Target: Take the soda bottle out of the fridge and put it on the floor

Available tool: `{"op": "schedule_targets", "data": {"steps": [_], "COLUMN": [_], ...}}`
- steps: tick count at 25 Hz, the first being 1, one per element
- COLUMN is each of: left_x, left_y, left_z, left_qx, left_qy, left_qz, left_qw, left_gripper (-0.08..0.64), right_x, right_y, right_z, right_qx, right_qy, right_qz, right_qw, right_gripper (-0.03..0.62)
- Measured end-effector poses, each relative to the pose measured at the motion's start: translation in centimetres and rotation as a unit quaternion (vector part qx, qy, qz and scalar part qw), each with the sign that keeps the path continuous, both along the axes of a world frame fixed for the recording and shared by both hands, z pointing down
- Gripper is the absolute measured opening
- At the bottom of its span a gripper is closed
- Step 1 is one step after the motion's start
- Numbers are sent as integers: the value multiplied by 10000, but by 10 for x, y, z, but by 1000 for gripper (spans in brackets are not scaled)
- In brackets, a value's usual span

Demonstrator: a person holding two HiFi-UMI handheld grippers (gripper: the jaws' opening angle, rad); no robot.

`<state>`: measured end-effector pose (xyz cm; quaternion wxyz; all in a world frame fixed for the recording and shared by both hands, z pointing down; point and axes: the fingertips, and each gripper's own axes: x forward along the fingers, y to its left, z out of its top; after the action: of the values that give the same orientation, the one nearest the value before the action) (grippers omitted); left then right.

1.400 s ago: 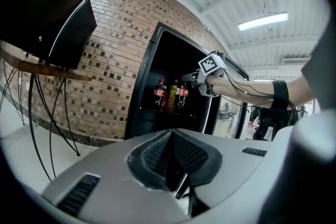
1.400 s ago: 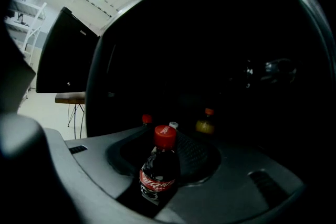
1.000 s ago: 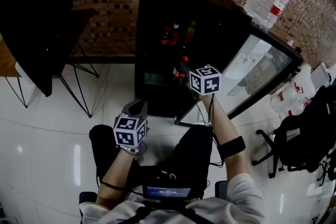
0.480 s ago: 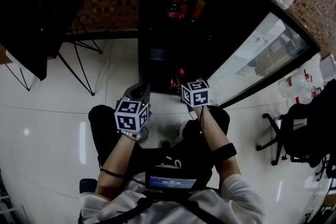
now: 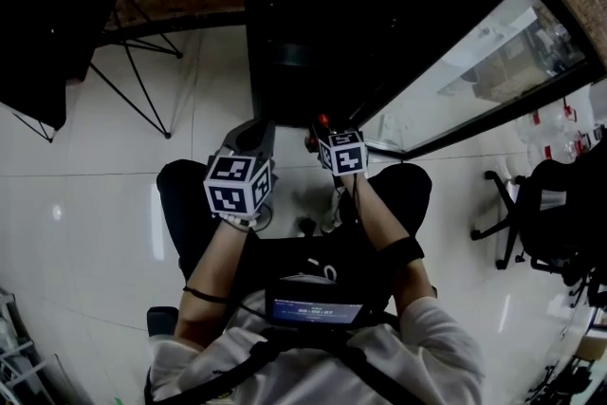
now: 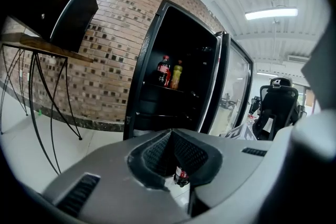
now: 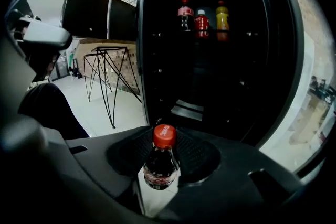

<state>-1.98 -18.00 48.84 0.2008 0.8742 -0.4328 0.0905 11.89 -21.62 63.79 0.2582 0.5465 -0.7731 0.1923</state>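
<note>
My right gripper (image 7: pixel 164 161) is shut on a small dark soda bottle (image 7: pixel 159 164) with a red cap, pads on its body, cap standing upright above the jaws. In the head view the soda bottle (image 5: pixel 321 121) shows just past the right gripper (image 5: pixel 324 139), outside the open black fridge (image 5: pixel 285 24) and above the white floor (image 5: pixel 218 62). The left gripper (image 5: pixel 256 132) hovers beside it to the left, shut and holding nothing. In the left gripper view the soda bottle (image 6: pixel 181 176) peeps through beyond the left gripper (image 6: pixel 173 148).
Three more bottles (image 7: pixel 202 17) stand on a fridge shelf. The glass fridge door (image 5: pixel 474 62) swings open to the right. A dark folding table on thin legs (image 5: pixel 133 90) stands left, an office chair (image 5: pixel 545 223) right. My knees in dark trousers (image 5: pixel 190 213) are below the grippers.
The right gripper has drawn the soda bottle back out of the fridge toward my body and lower. The left gripper has stayed where it was.
</note>
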Motion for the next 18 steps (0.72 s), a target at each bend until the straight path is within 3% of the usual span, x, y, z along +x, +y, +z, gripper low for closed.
{"op": "schedule_targets", "data": {"steps": [18], "left_x": [-6], "left_y": [-23], "left_z": [48], "left_qx": [-419], "left_qy": [37], "left_qz": [-100], "left_qw": [9991], "left_gripper": [2], "right_x": [17], "right_y": [4], "right_z": [152], "right_qx": [-1203], "right_qy": [348], "right_qz": [480], "right_qw": [9910], "right_gripper": [158]}}
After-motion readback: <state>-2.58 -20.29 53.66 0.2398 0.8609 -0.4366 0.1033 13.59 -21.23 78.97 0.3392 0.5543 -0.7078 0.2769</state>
